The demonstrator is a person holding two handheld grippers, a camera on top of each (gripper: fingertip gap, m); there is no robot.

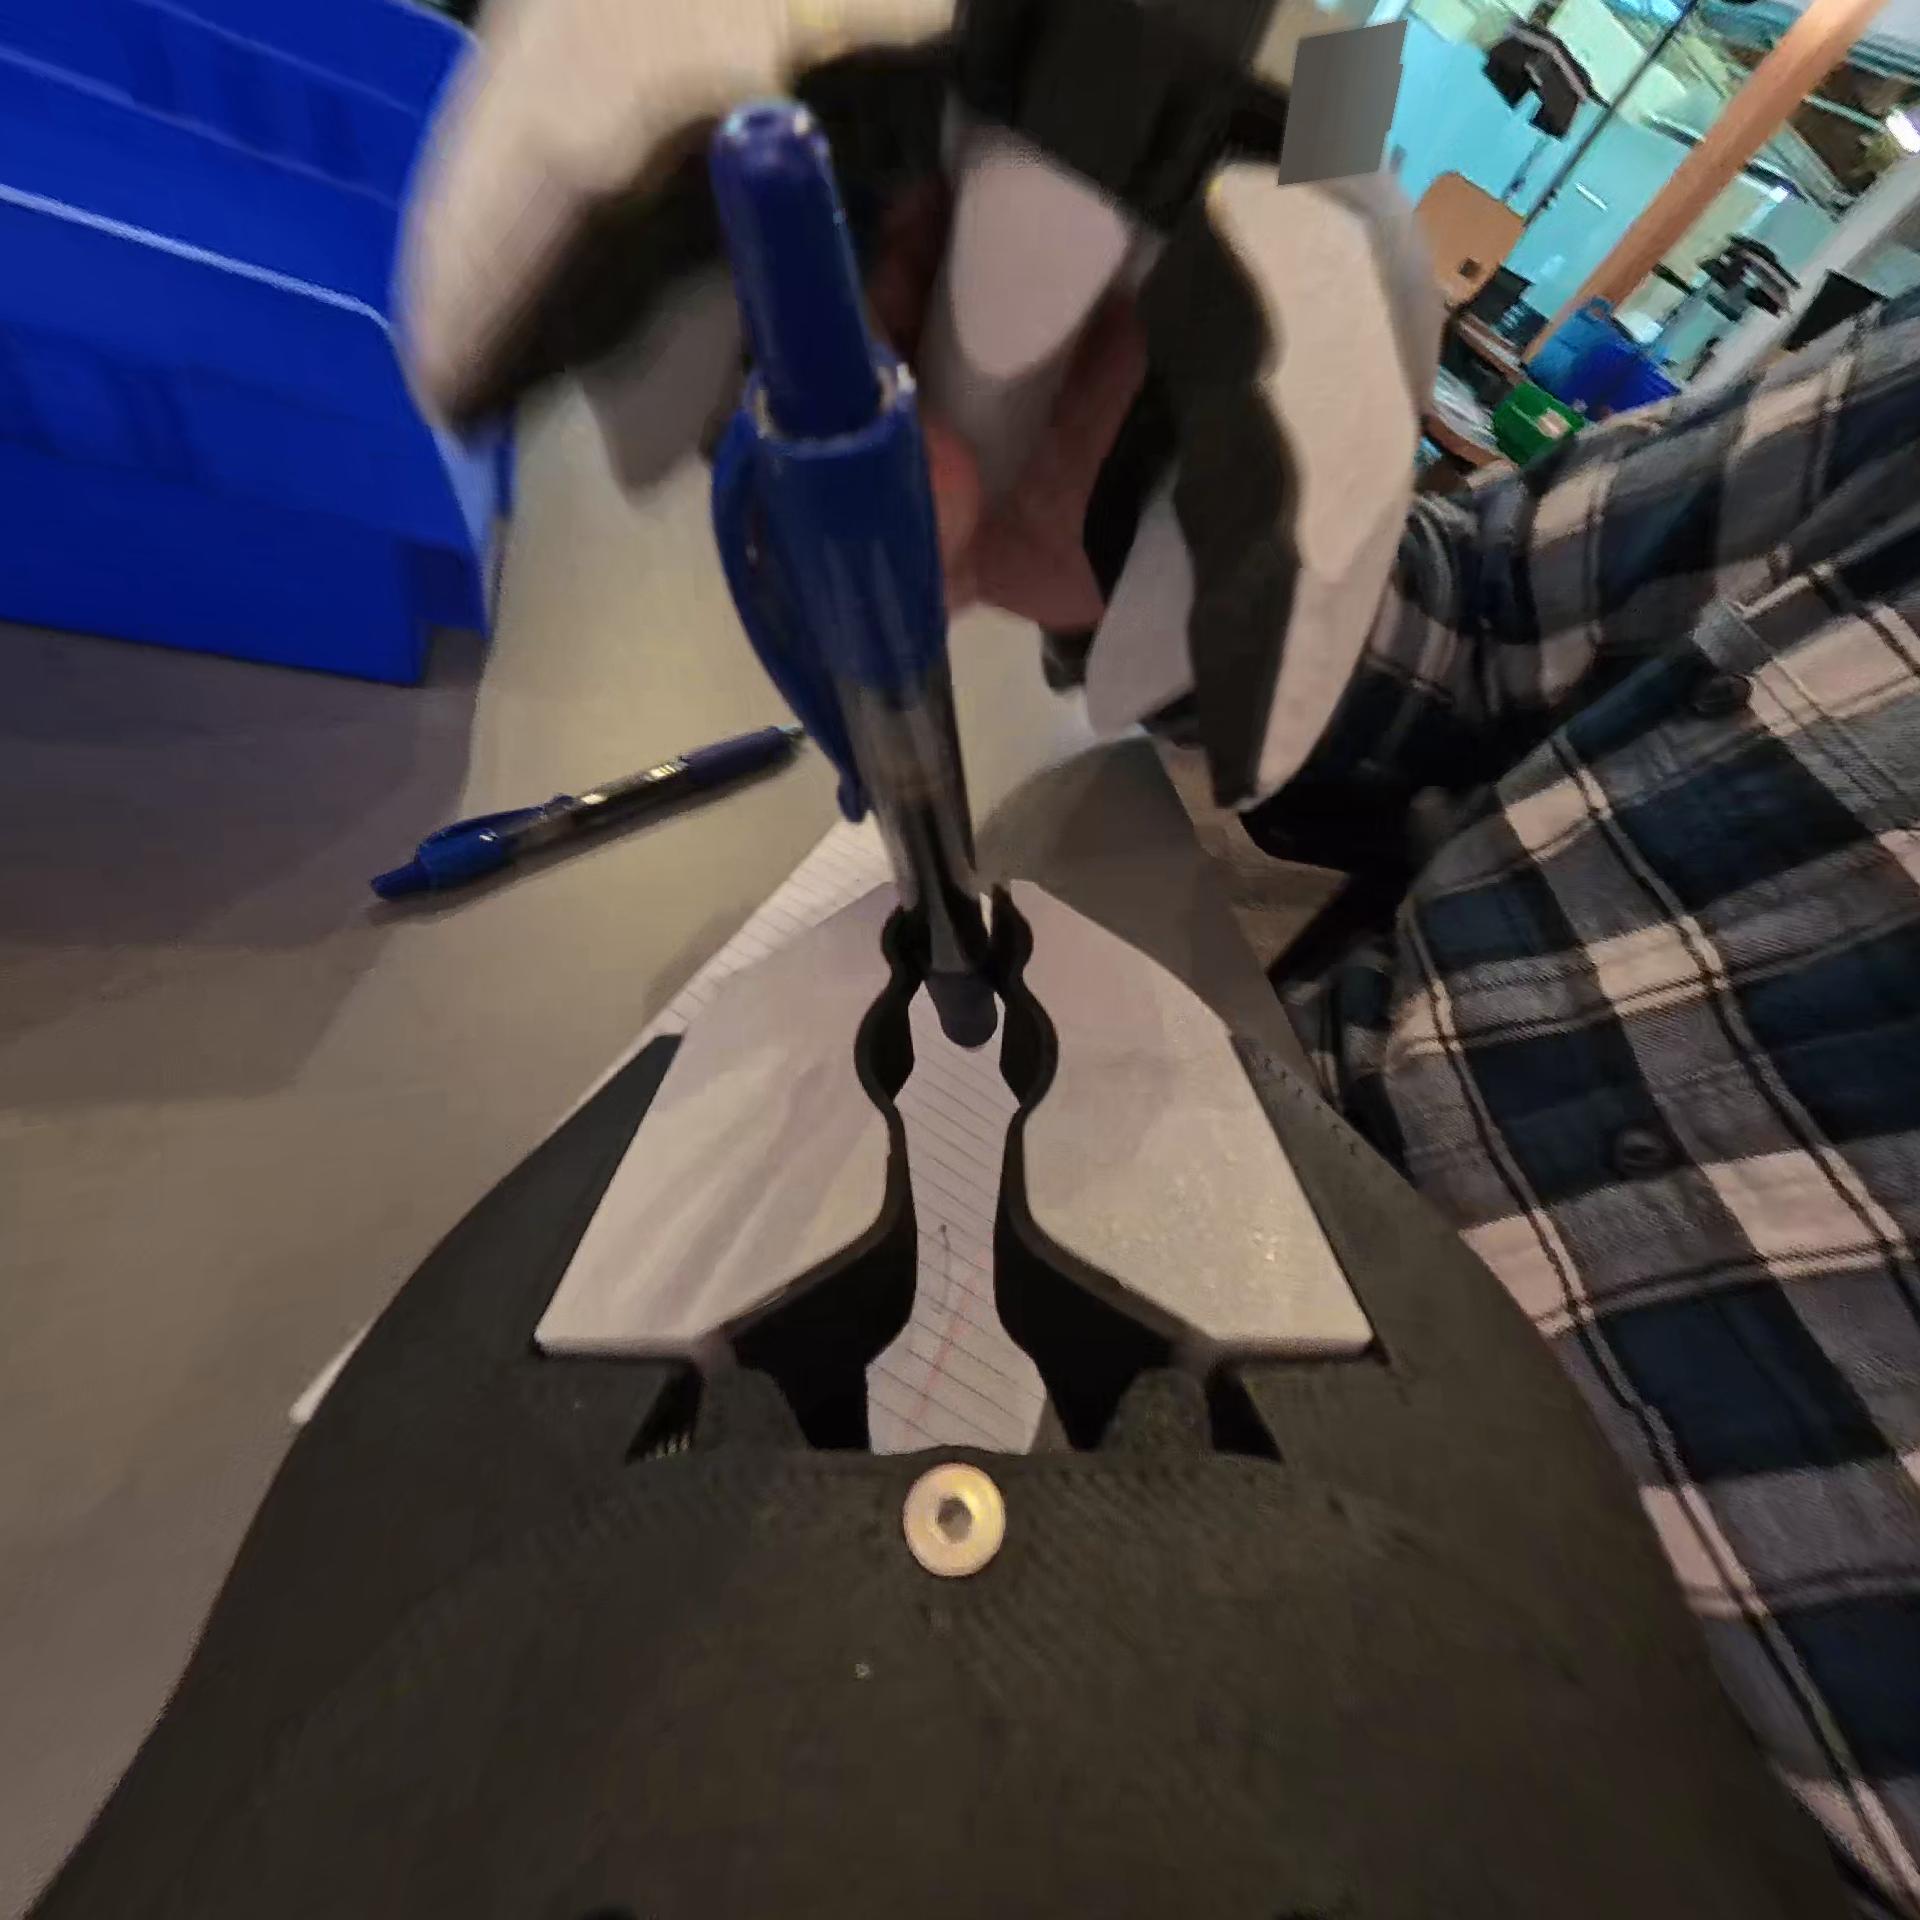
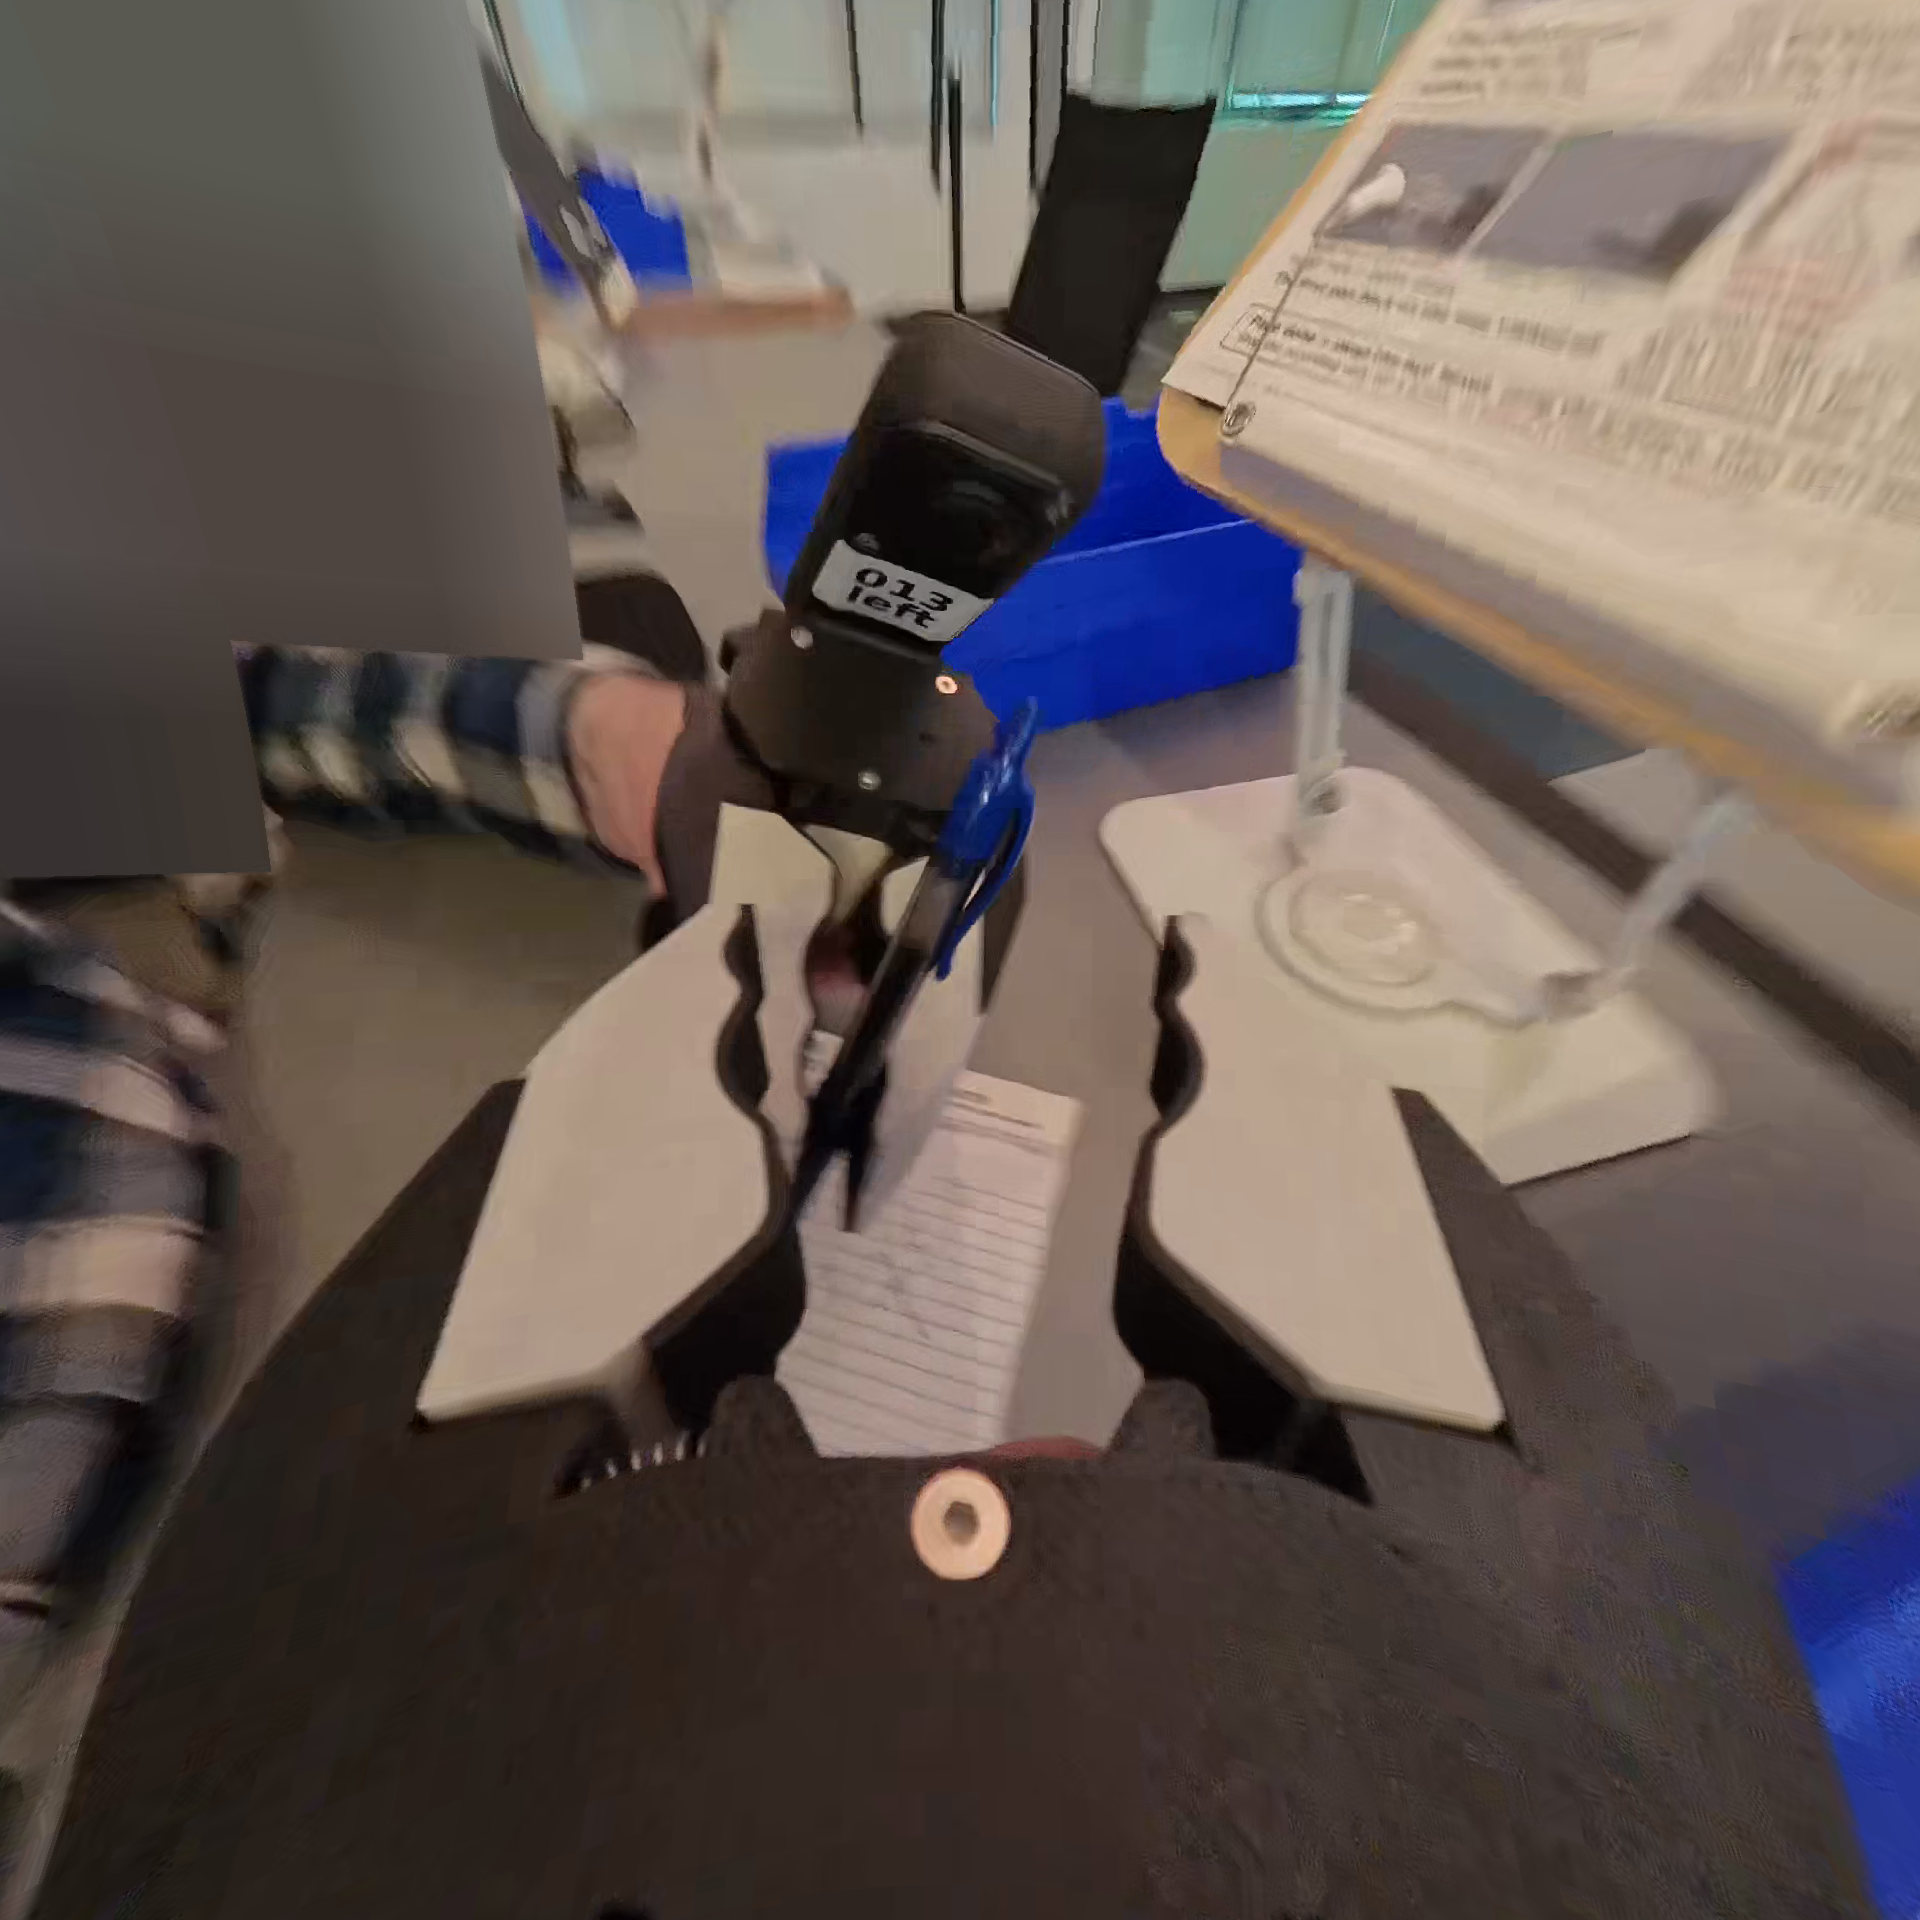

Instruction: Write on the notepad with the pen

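**Pen passed to our left gripper above the notepad**

We see our left gripper (image 1: pixel 951 977) clamped on a blue pen (image 1: pixel 831 499), both black pads pressing the barrel near its writing end. The pen rises steeply from the fingertips, clip end up and away from us. We judge this low grip is meant to steady the tip for writing. The lined notepad (image 2: pixel 935 1278) lies flat on the grey table (image 1: pixel 260 1039), directly beneath both grippers, faint marks already on its page.

Our right gripper (image 2: pixel 961 1023) hangs spread wide, holding nothing; the pen passes between its fingers without touching either pad. From its view, the left gripper tilts down toward the near side, tip angled at the page, a hand in a plaid sleeve (image 2: pixel 416 727) behind it.

1 spare blue pen (image 1: pixel 582 810) lies on the table left of the pad. Blue bins (image 1: pixel 208 364) stand far left; a document stand (image 2: pixel 1403 935) stands right.
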